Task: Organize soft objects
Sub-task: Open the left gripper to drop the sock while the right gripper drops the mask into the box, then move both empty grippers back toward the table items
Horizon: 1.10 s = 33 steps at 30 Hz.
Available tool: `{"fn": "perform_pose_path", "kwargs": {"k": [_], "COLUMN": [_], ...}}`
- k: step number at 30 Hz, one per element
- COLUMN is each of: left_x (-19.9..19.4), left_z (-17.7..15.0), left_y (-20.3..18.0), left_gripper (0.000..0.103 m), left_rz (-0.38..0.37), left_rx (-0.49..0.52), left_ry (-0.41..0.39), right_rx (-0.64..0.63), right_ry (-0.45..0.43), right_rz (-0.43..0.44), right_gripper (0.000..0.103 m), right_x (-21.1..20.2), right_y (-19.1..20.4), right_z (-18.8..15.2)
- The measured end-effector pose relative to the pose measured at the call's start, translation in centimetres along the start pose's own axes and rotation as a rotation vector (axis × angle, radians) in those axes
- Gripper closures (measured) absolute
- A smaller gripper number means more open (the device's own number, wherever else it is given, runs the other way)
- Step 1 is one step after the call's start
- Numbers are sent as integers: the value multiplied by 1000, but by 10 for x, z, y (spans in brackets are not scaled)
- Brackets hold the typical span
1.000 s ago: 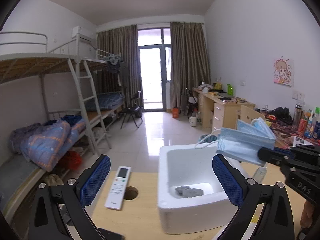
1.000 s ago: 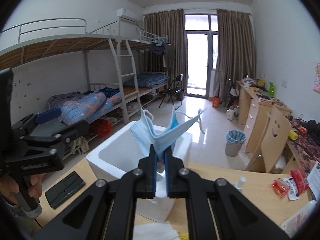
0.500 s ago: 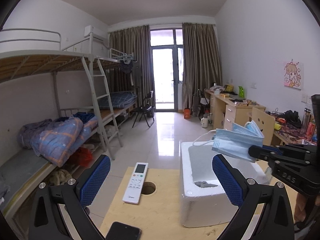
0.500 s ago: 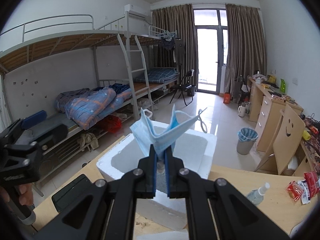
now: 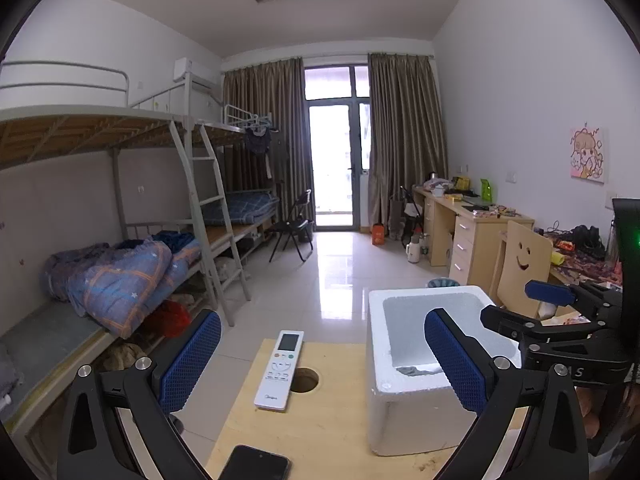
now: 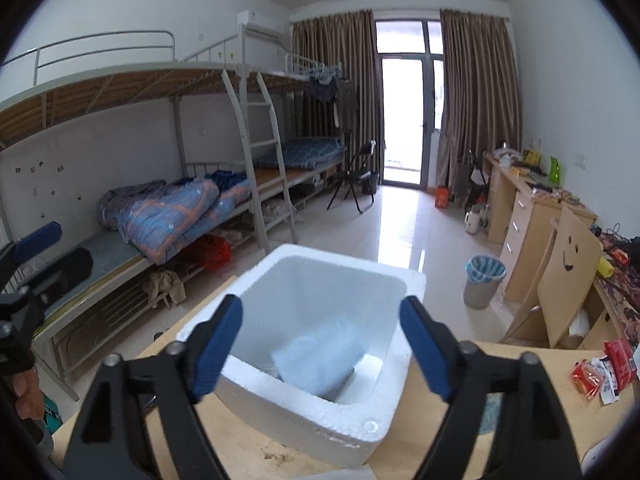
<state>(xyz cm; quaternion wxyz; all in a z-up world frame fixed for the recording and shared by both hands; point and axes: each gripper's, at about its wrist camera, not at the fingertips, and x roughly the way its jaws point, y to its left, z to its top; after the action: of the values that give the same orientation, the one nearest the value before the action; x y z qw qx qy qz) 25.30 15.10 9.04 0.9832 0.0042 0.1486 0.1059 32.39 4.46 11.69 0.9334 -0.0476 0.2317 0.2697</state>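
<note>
Soft objects are what we are sorting, and the blue face mask [image 6: 316,368] now lies inside the white foam box [image 6: 400,292] on the bench [image 5: 328,432], leaning against the near wall beside a small grey item [image 5: 408,370] on the box floor. We judge the main risk to be the box itself: it looks light and sits near the bench edge, so a careless sweep of either arm could shove or tip it. Next, the remote [image 5: 280,370] and phone [image 5: 254,464] lie close to the left hand-held gripper [image 5: 320,364], which hangs wide open and empty, and could be knocked. The right hand-held gripper [image 6: 320,344] stands above the box, spread wide, holding nothing. Half a second ago it was clamped on the mask, held above the box; now the mask has dropped.
</note>
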Motion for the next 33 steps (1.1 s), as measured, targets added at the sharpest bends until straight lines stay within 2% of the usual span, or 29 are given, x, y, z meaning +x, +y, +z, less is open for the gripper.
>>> {"fn": "perform_pose_path", "kwargs": {"k": [10,14,19,33], "left_x": [-22,-34,-51,-112], "left_z": [1,3,4,5], "left_y": [1,-2,-6,-24], "left_gripper": [1,1,1,1], "left_rz": [-14,-16,-28,-93], "left_rx": [-10,-3,7,27], "left_ry": [-20,-27,-39,-93], "right_rx": [-28,-27,-7,-36], "right_ry": [-7,-17,-70,-158], "right_rz": [4,-15,-13,-50], "right_gripper": [16,6,1,1], "right_x": [-19,-32,-59,-122], "right_y": [7,9,8,16], "right_z": [2,1,3,-4]}}
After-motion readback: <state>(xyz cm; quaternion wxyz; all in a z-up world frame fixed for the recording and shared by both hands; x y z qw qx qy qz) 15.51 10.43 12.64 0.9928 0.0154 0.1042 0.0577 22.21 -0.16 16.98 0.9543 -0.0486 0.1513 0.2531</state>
